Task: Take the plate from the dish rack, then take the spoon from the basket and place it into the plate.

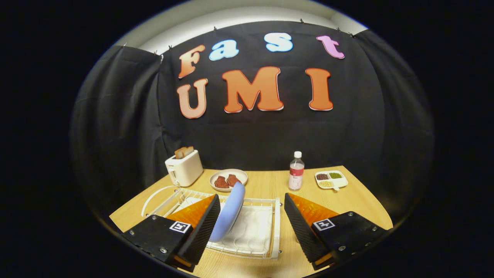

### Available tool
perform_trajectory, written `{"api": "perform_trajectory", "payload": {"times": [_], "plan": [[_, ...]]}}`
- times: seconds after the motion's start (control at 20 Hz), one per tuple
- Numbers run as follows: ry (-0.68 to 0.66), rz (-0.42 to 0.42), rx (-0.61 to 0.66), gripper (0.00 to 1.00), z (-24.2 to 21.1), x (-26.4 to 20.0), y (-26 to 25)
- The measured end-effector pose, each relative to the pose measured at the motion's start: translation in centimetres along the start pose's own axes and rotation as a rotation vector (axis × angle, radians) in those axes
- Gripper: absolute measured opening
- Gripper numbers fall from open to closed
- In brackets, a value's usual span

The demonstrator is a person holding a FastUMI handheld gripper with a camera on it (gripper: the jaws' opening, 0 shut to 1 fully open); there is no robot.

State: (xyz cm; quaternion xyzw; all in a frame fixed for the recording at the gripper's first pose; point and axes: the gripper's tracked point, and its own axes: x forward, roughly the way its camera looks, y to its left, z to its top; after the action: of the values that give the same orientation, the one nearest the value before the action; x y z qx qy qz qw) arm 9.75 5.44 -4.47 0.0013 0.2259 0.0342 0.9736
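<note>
— Two fingers of the gripper [251,224] are spread wide apart. Are they holding anything?
— No. The blue plate [228,212] stands on its edge in the white dish rack [270,231], between the fingers, right next to the left one.
— What is behind the rack?
— A toaster [183,168], a dish of food [228,180], a bottle [296,172] and a little tray [331,180] on the table [359,200].

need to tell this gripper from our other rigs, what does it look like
The gripper has two wedge-shaped fingers, each tapering to a point, with ribbed, grooved inner pads. Each finger sits on a black block fixed with small silver screws. Each block carries a small square black-and-white marker on top. No cables or sleeve are in view.
</note>
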Motion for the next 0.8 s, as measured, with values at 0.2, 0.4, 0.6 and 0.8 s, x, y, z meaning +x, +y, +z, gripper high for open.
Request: {"api": "perform_trajectory", "payload": {"times": [0.2,0.4,0.6,0.8], "plan": [[0.112,0.003,-0.005,0.99,-1.3,3.1,1.1],[0.264,0.067,0.057,0.98,-4.3,6.0,2.9],[0.372,0.052,0.074,0.96,-7.0,8.5,3.3],[0.451,0.034,0.071,0.84,-9.0,10.2,3.9]]}}
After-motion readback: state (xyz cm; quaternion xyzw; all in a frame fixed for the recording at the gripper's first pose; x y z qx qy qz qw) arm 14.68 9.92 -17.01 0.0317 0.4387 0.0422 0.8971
